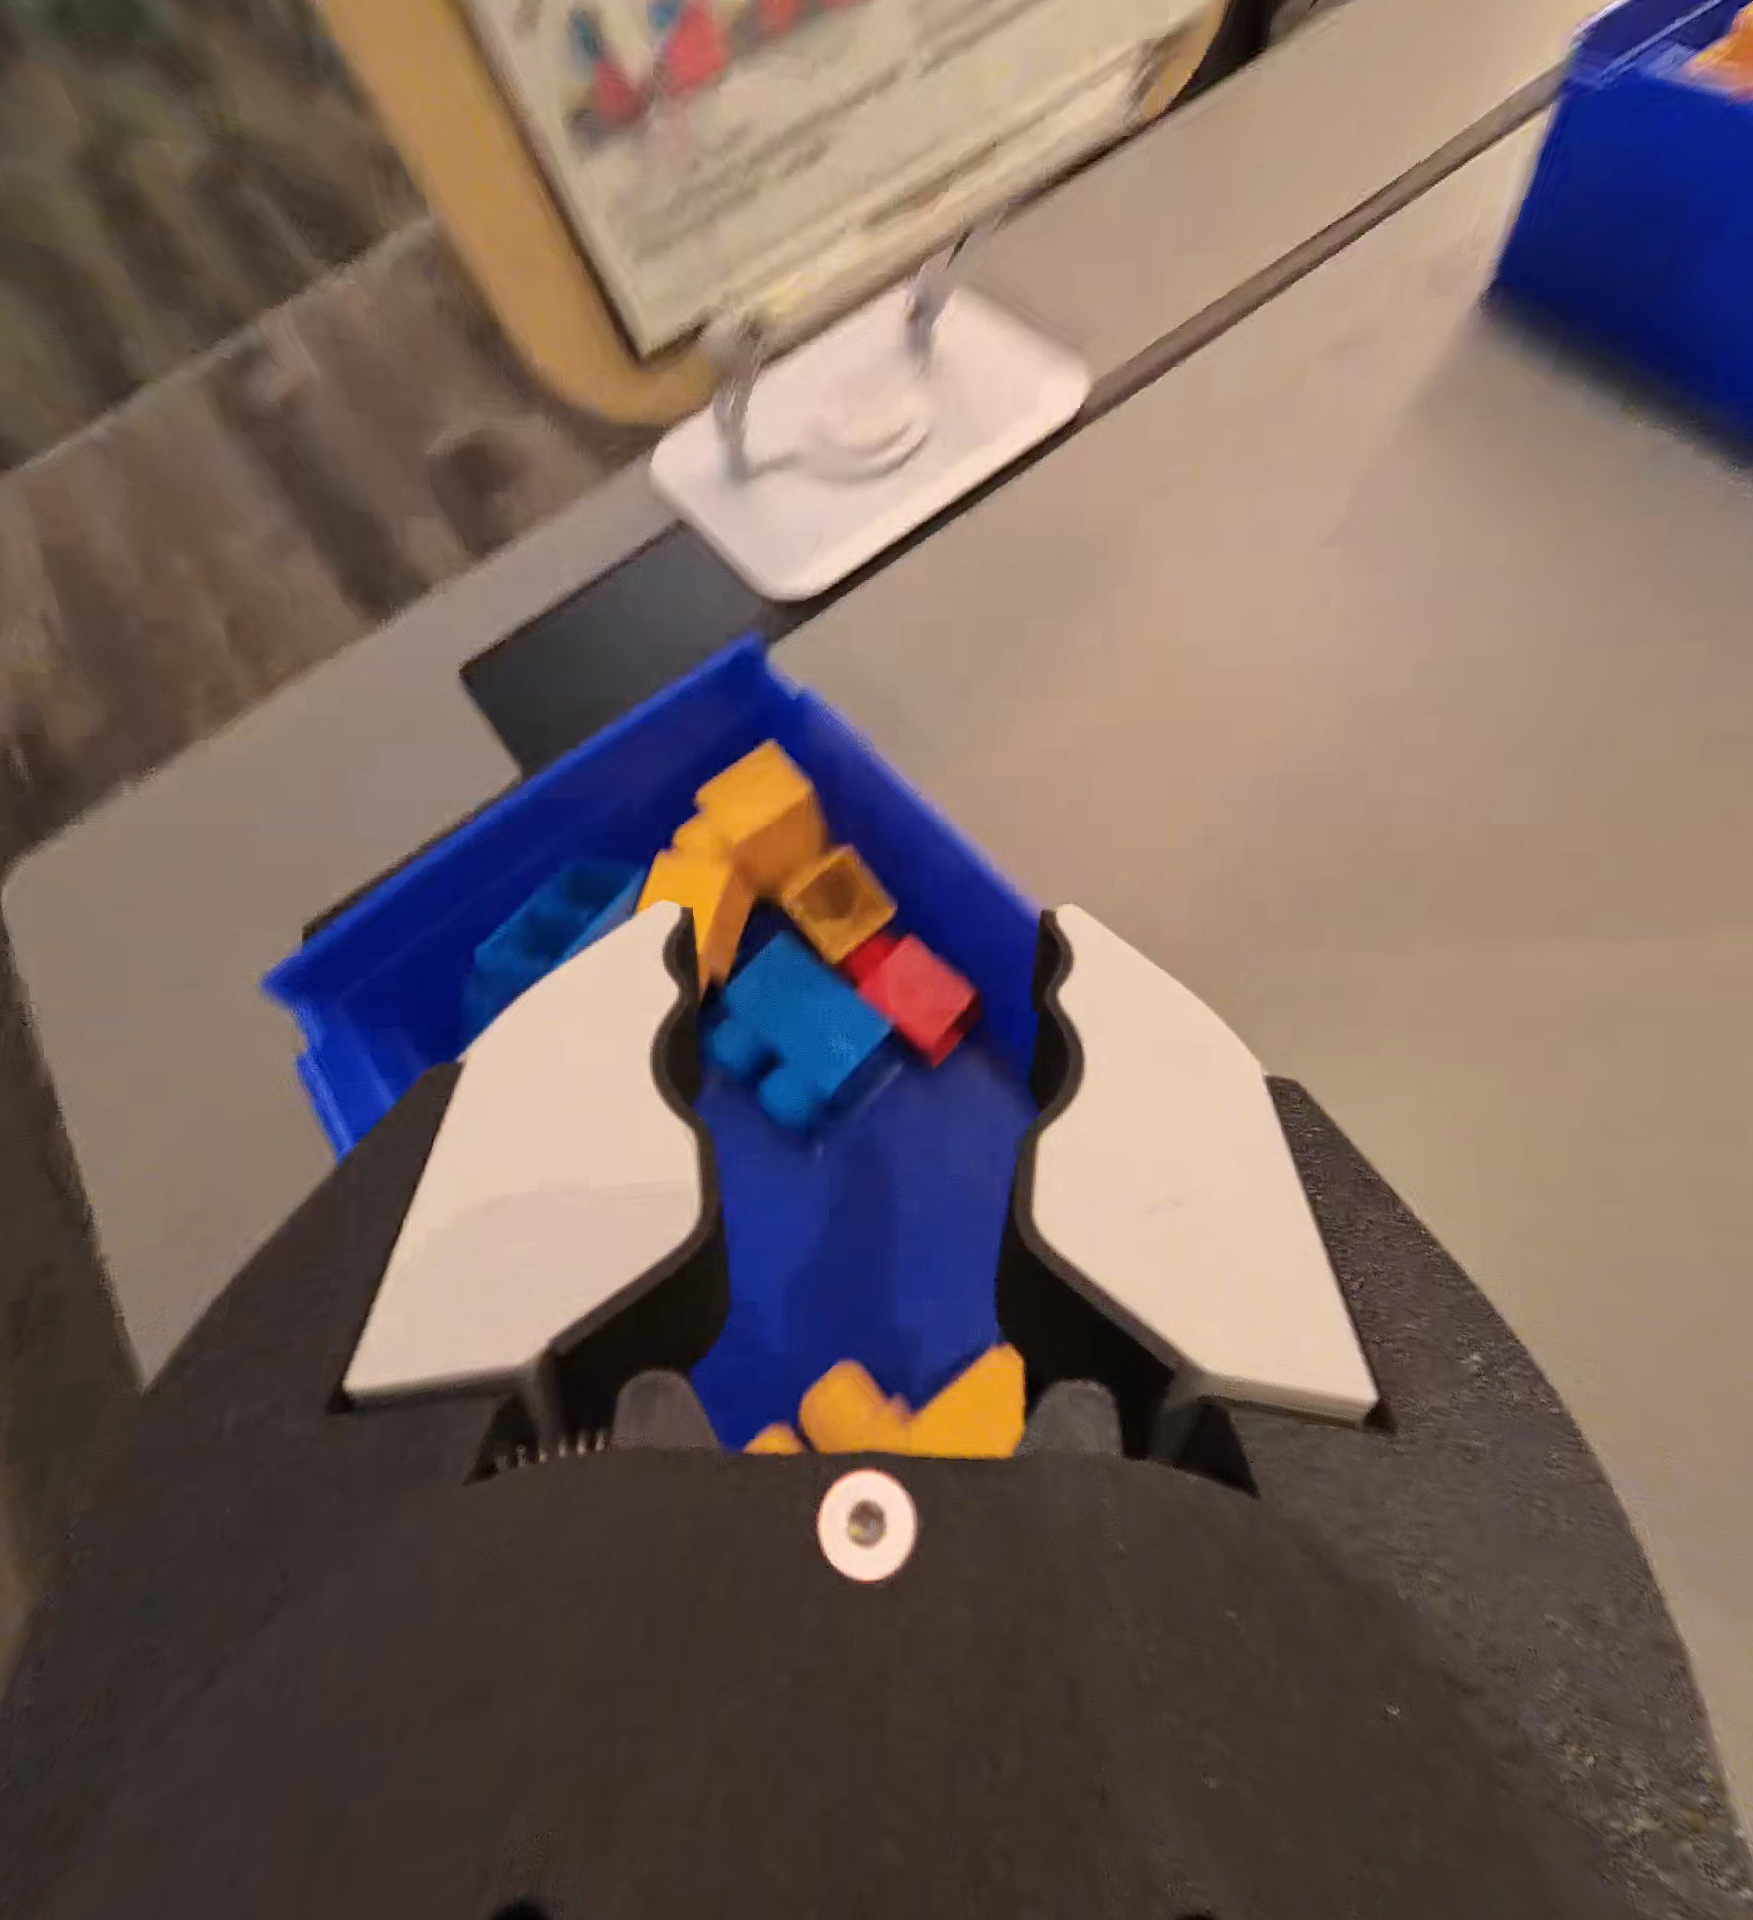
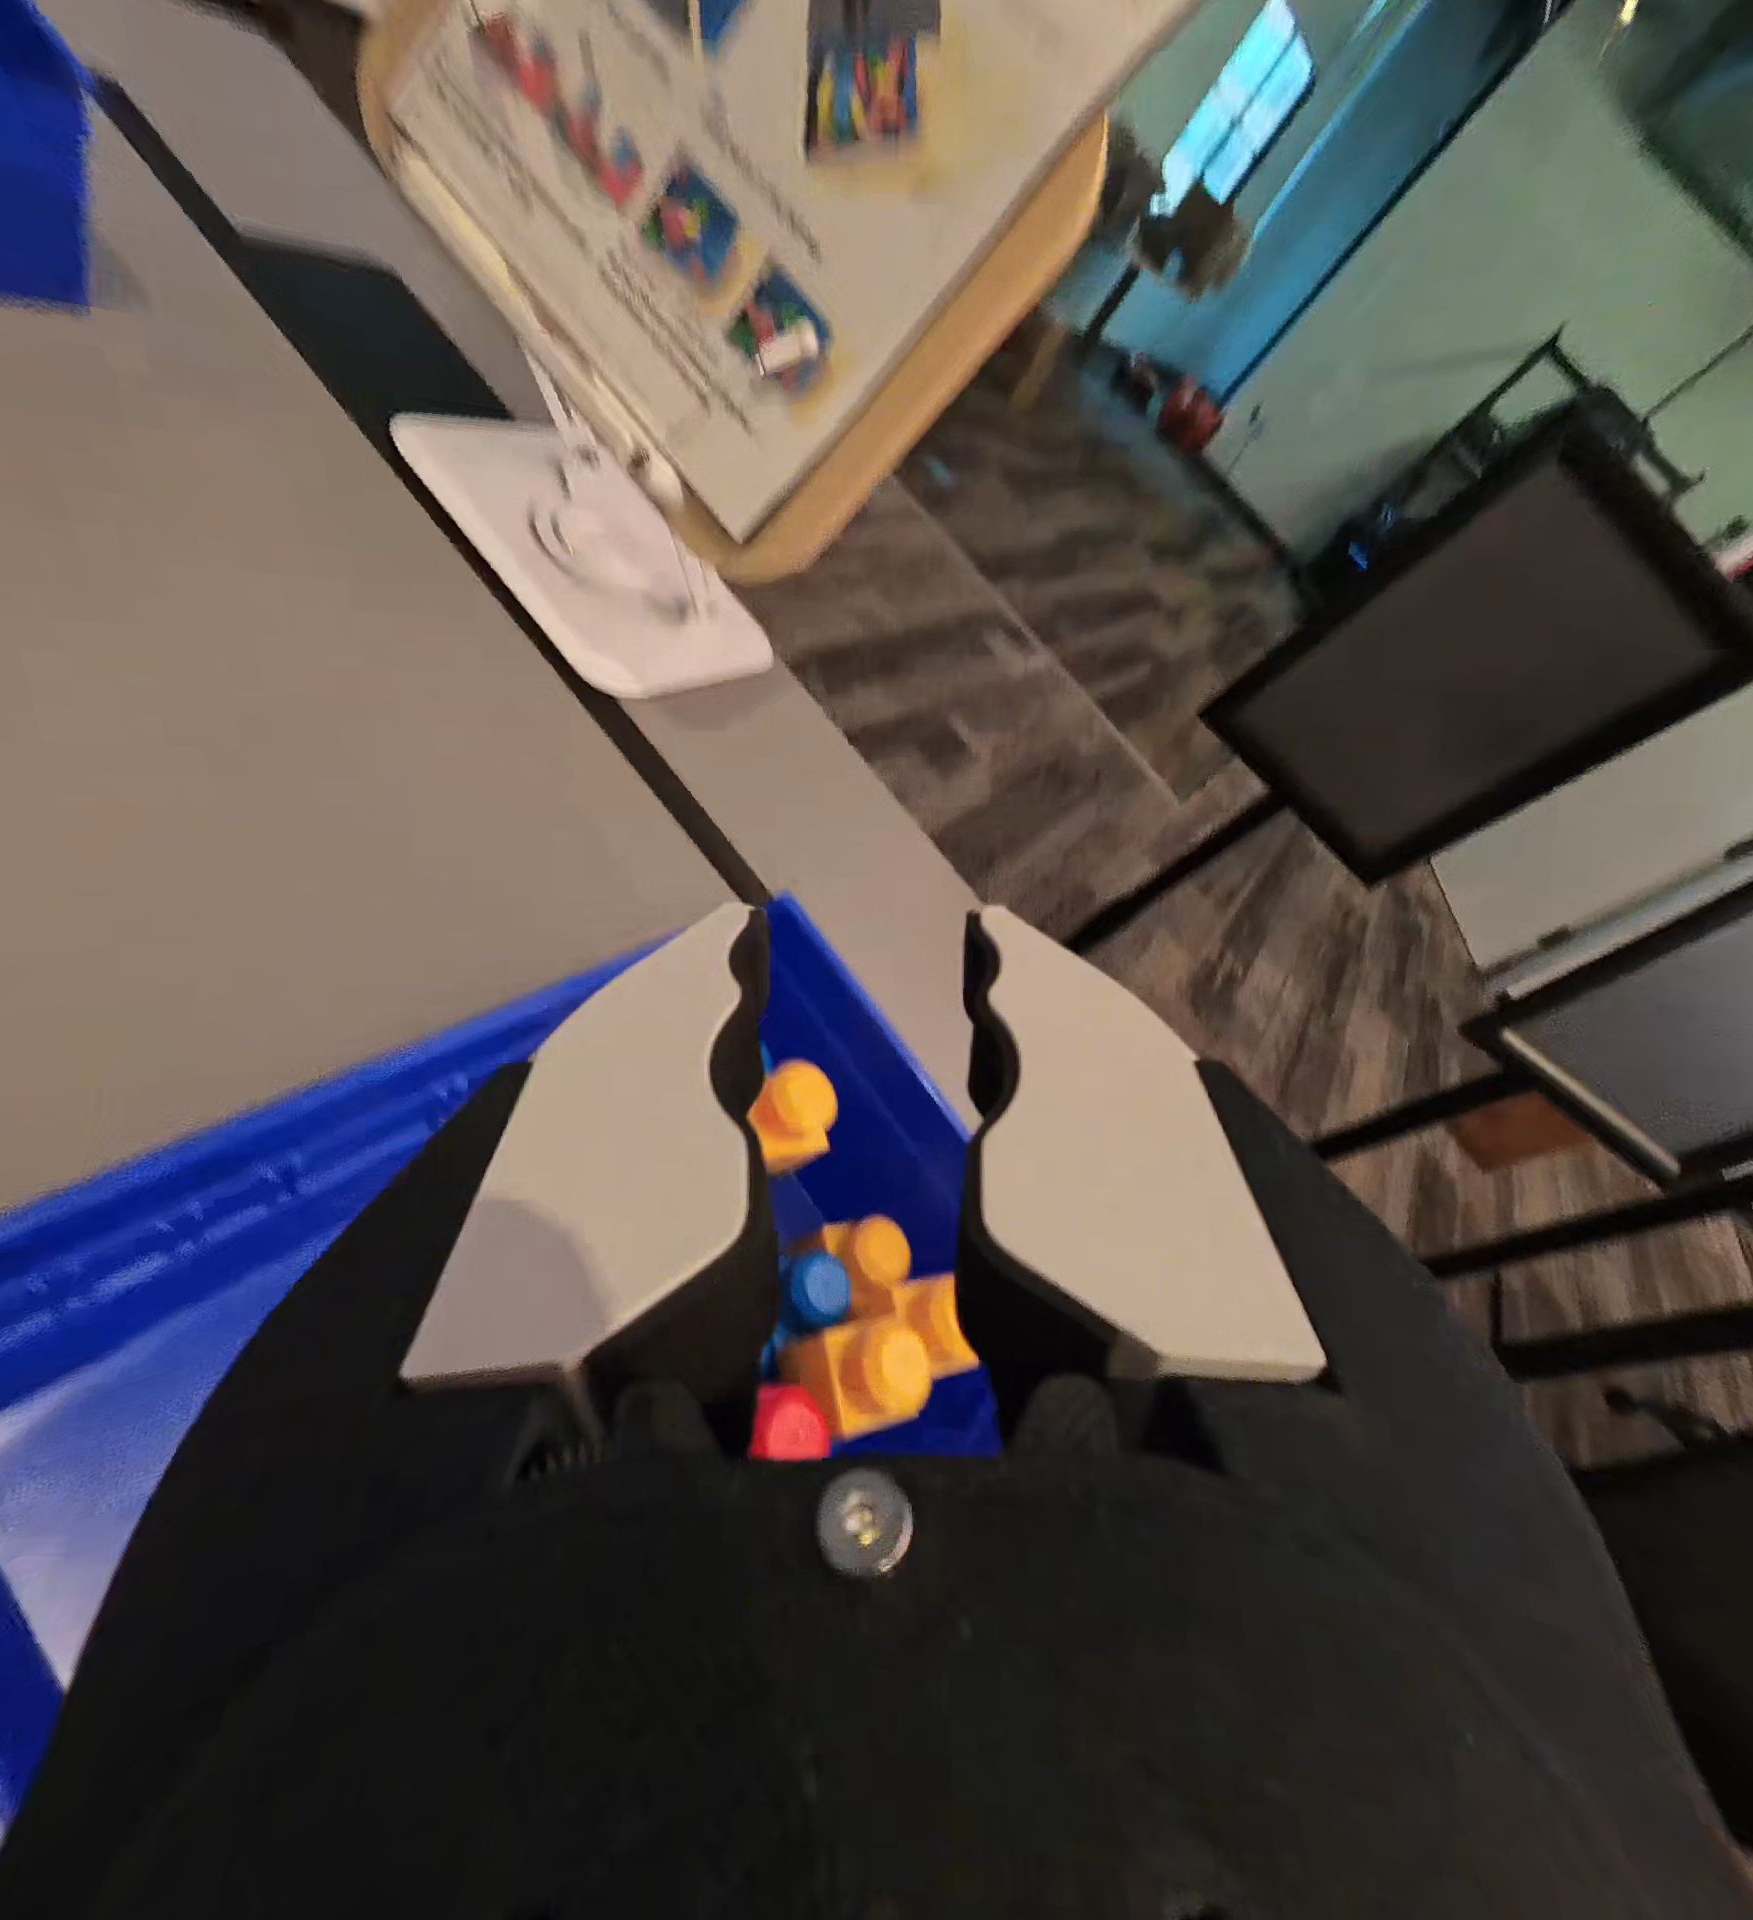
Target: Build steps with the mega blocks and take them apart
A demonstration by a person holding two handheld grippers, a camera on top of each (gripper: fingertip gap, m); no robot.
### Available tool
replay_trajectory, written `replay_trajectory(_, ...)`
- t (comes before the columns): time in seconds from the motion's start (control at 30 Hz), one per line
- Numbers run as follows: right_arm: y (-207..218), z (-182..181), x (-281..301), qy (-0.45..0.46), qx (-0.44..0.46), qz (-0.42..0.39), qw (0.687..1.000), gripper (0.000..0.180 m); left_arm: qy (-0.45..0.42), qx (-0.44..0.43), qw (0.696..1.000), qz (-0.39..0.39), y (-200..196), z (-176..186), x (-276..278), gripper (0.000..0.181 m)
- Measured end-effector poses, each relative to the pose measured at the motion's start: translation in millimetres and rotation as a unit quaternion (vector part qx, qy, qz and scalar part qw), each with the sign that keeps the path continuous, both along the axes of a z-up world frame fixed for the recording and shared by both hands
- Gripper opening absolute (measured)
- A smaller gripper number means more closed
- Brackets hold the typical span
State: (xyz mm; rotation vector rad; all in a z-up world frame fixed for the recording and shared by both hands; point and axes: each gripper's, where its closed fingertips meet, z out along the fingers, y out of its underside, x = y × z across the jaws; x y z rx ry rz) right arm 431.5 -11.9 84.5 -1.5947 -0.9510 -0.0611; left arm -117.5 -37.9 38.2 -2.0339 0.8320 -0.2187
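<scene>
In the left wrist view, my left gripper is open and empty, held above a blue bin. The bin holds a blue block, a red block, yellow blocks and another blue block partly hidden by the left finger. More yellow blocks show near the gripper's base. In the right wrist view, my right gripper is open and empty above a second blue bin with yellow blocks, a blue block and a red block.
A picture card in a white stand sits at the grey table's far edge; it also shows in the right wrist view. The other blue bin stands far right. Carpet floor and dark tables lie beyond the table edge. My right fingertips sit around 55 cm from my left ones.
</scene>
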Motion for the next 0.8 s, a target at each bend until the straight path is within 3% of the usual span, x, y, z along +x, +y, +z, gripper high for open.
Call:
replay_trajectory(0.23, -10, 2, -50, -0.038, -0.003, 0.048, 0.998, 0.037, 0.000, -0.115, 0.990, 0.083, 35, -71, -40, 0.061)
replay_trajectory(0.43, -6, -15, -68, -0.074, -0.025, 0.067, 0.995, 0.037, 0.081, -0.055, 0.991, 0.094, 75, -102, -38, 0.063)
replay_trajectory(0.57, -1, -27, -70, -0.084, -0.044, 0.070, 0.993, 0.037, 0.124, -0.062, 0.986, 0.093, 85, -128, -42, 0.061)
replay_trajectory(0.8, 2, -36, -71, -0.085, -0.061, 0.076, 0.992, 0.037, 0.087, -0.047, 0.993, 0.065, 97, -140, -34, 0.050)
